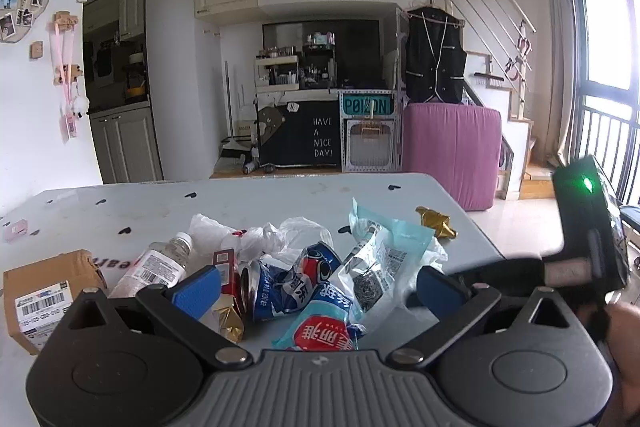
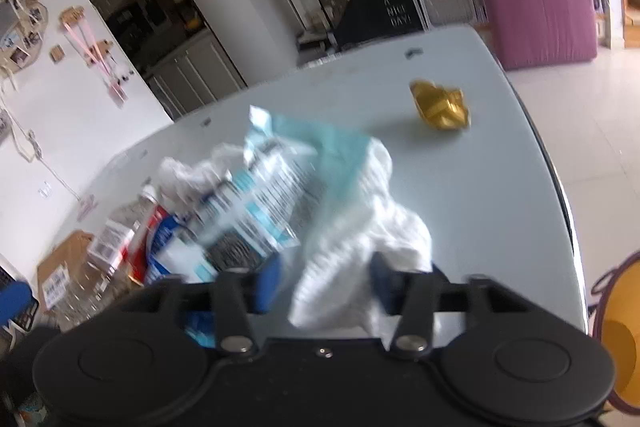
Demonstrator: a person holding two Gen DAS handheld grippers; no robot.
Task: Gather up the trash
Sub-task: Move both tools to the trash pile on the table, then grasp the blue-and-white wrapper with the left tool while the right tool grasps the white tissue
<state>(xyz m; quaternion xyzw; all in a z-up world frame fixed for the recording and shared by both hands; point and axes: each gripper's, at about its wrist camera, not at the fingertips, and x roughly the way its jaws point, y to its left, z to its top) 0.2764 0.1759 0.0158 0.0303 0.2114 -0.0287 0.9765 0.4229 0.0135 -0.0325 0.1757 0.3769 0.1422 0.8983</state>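
Right hand-held gripper [image 2: 324,279]: we saw it half-closed around the white tissue [image 2: 360,227], pads' contact unclear.
Left hand-held gripper [image 1: 316,287]: wide open, empty.
Risk: we feared the tissue tearing or slipping; gold wrapper [image 2: 440,107] at 1 o'clock missed.

Bright window daylight; right view motion-blurred, fisheye-bent edges.

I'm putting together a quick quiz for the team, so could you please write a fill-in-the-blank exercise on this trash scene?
1. The right gripper has a crumpled ____ tissue between its fingers.
2. Apart from the pile, near the table's far corner, lies a ____ foil wrapper.
3. At the pile's left end sits a brown cardboard ____ by the clear bottle.
4. The left gripper is ____, holding nothing.

Missing words: white; gold; box; open
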